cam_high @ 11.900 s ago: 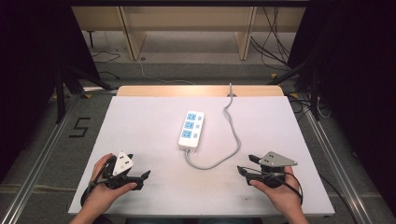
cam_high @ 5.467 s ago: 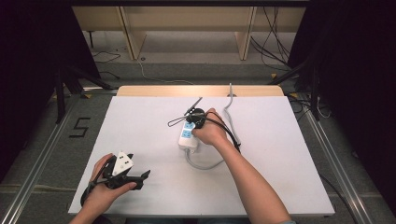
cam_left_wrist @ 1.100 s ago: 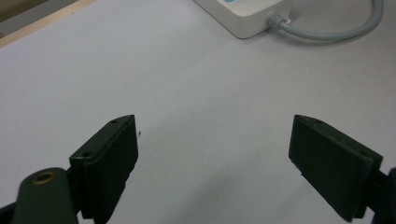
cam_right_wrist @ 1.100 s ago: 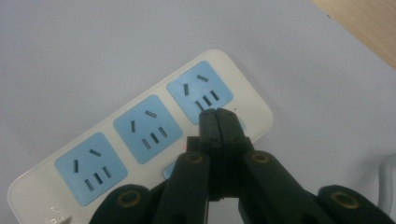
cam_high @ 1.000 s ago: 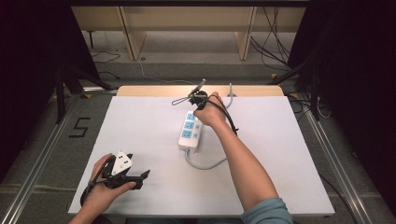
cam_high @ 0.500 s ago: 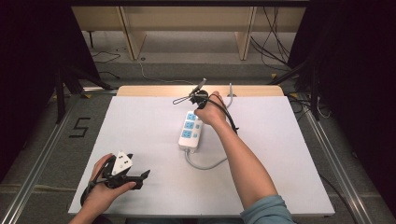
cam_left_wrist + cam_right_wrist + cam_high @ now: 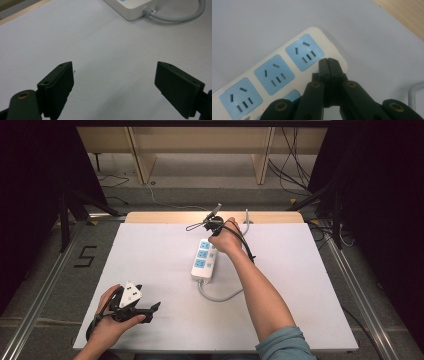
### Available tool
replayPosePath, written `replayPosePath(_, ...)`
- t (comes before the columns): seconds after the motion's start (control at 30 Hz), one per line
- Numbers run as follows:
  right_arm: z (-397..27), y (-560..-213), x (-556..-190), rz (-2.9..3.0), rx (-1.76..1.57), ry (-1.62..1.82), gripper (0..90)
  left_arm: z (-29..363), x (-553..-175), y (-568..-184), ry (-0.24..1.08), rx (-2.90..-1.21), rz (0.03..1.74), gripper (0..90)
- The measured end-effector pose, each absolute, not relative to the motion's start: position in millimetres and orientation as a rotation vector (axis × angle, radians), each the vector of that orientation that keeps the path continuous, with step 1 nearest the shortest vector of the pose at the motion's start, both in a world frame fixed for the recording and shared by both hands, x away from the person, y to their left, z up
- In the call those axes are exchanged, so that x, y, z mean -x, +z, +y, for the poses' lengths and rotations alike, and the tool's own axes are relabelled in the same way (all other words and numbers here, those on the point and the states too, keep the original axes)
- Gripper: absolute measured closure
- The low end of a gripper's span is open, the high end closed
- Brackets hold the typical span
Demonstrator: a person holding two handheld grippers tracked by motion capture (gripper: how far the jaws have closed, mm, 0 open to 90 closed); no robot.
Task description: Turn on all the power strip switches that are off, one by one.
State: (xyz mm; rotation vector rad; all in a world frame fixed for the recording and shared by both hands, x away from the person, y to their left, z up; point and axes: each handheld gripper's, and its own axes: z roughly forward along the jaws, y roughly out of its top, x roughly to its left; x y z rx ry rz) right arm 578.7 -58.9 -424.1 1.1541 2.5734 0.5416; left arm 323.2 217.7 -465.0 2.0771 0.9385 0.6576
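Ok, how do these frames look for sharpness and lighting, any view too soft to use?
High view: even light on the table, dark surroundings, slightly soft. Left gripper view: left tool near and blurred at its edges, power strip cut off at the top. Right gripper view: sockets crisp, shut right tool sharp, no glare.

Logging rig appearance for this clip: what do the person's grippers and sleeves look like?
Both grippers are black with flat rectangular jaw pads. The left gripper carries a white three-cornered plate with dark dots. A black cable trails from the right gripper. The right forearm is bare below a pushed-up teal sleeve.
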Motion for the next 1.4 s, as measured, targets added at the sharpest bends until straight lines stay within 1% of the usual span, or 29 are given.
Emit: replayPosePath(1.4,-54.3,-434.9,-582.9,2.575,-1.178,0.527,90.0,217.7,-322.9,-464.7,0.655,-2.078,0.935,15.7)
